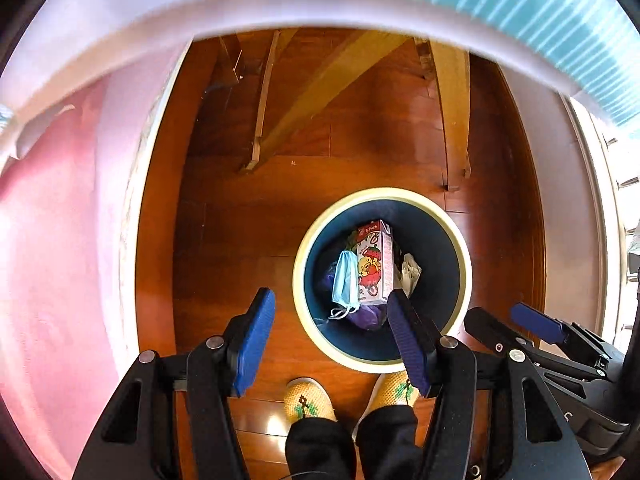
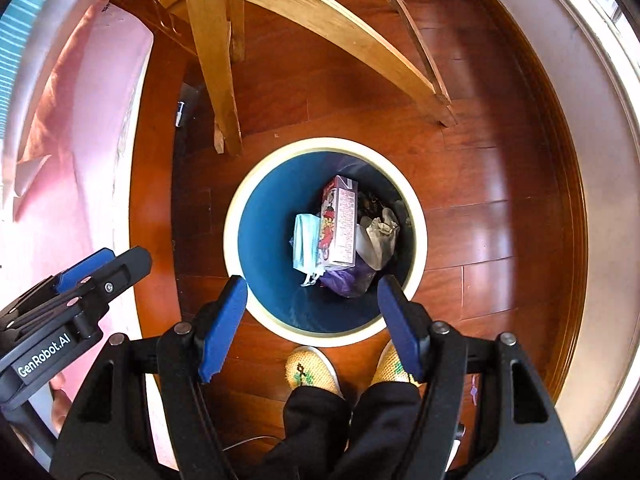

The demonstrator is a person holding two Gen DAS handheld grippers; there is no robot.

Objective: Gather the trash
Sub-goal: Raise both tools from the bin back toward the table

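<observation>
A round bin with a cream rim [image 1: 380,193] and a blue inside stands on the wooden floor below both grippers. In it lie a strawberry-print carton [image 1: 374,264], a light blue face mask [image 1: 345,280], a purple bag [image 1: 370,316] and crumpled pale paper [image 1: 411,272]. My left gripper [image 1: 331,300] hangs open over the bin's near left edge, with nothing between its blue pads. My right gripper [image 2: 311,284] is open and empty above the bin rim [image 2: 326,143], the carton [image 2: 342,224] and the mask [image 2: 306,244]. Each gripper shows at the side of the other's view.
Wooden furniture legs [image 2: 224,80] stand just beyond the bin. A pink bedspread [image 2: 80,140] hangs at the left and a white baseboard [image 2: 600,160] curves along the right. A person's feet in yellow knitted slippers [image 2: 312,368] and black trousers stand by the bin's near side.
</observation>
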